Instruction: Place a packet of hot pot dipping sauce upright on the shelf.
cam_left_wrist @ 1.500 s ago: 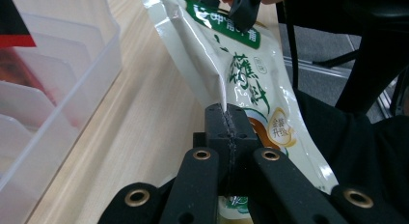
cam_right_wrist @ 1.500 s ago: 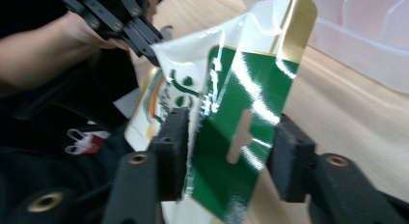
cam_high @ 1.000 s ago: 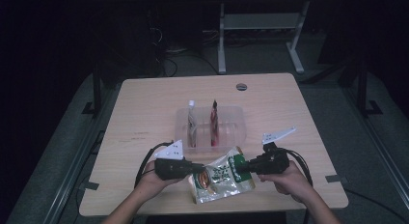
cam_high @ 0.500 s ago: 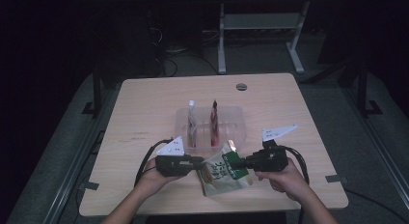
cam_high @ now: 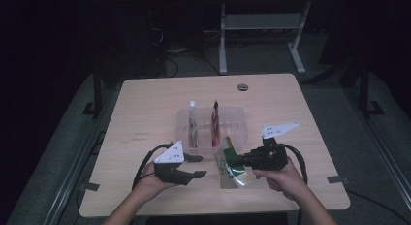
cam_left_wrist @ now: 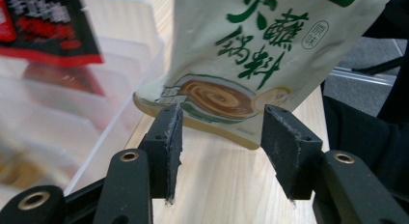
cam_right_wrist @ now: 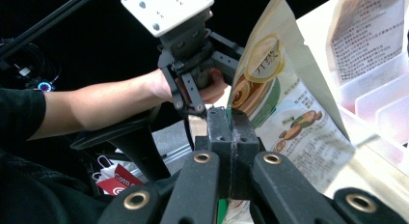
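One green-and-white sauce pouch (cam_high: 231, 164) at lower centre, pinched by the right tongs (cam_high: 237, 159). Left tongs (cam_high: 197, 167) have just been opening, nothing between them. Two packets stand in the clear plastic bin (cam_high: 237, 119) on the tabletop (cam_high: 145, 104).

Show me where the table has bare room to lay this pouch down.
Bare wood lies left of the clear bin, and behind it up to the grommet. It is crowded in front, between the left gripper and the pouch.

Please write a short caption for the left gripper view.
Left gripper, jaws just opened, faces a sauce pouch beside a clear bin.
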`<state>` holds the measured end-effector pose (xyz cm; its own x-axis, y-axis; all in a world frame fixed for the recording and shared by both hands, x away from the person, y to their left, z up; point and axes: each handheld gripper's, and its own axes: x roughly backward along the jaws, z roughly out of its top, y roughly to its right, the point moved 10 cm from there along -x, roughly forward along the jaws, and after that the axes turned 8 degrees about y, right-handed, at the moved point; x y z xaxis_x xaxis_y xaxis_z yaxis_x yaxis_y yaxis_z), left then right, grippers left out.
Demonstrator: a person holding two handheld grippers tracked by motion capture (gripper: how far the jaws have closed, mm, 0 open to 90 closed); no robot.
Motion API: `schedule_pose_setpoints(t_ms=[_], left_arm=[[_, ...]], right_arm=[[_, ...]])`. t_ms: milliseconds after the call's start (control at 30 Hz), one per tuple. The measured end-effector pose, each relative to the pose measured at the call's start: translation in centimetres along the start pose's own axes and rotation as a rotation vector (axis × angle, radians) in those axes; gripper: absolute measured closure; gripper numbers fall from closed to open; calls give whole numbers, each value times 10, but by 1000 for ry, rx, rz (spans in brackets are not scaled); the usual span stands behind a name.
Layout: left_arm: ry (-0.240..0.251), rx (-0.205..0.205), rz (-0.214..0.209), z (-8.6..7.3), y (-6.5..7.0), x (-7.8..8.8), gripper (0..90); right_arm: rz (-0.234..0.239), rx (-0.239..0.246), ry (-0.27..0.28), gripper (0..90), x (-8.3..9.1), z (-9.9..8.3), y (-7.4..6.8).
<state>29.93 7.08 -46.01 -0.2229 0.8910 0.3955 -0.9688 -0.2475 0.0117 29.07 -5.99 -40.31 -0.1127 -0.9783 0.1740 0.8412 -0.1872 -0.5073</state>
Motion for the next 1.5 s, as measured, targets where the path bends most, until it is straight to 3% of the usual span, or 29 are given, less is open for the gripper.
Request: schedule_pose_setpoints(t_ms=[167,300,433,500,767,1000,1167,1500], left_arm=[[1,-33,-35,6,11,-15,456],[-20,-44,-51,4,15,-18,433],[-31,-25,-62,0,16,-16,386],[-47,19,-74,-4,17,-11,366],[-94,68,-80,-18,14,5,334],[-113,113,-54,-31,6,21,323],[-134,114,-19,-40,-6,31,310],[-114,153,57,-45,-29,44,288]], right_arm=[[-3,8,9,900,-1,2,-1],[-12,33,11,900,-1,5,-2],[-13,53,22,900,-1,9,-3],[-27,70,23,900,0,12,-4],[-101,167,42,900,6,25,-4],[-129,205,74,900,15,38,-4],[-153,229,102,900,22,51,-3],[-221,244,130,900,29,74,13]])
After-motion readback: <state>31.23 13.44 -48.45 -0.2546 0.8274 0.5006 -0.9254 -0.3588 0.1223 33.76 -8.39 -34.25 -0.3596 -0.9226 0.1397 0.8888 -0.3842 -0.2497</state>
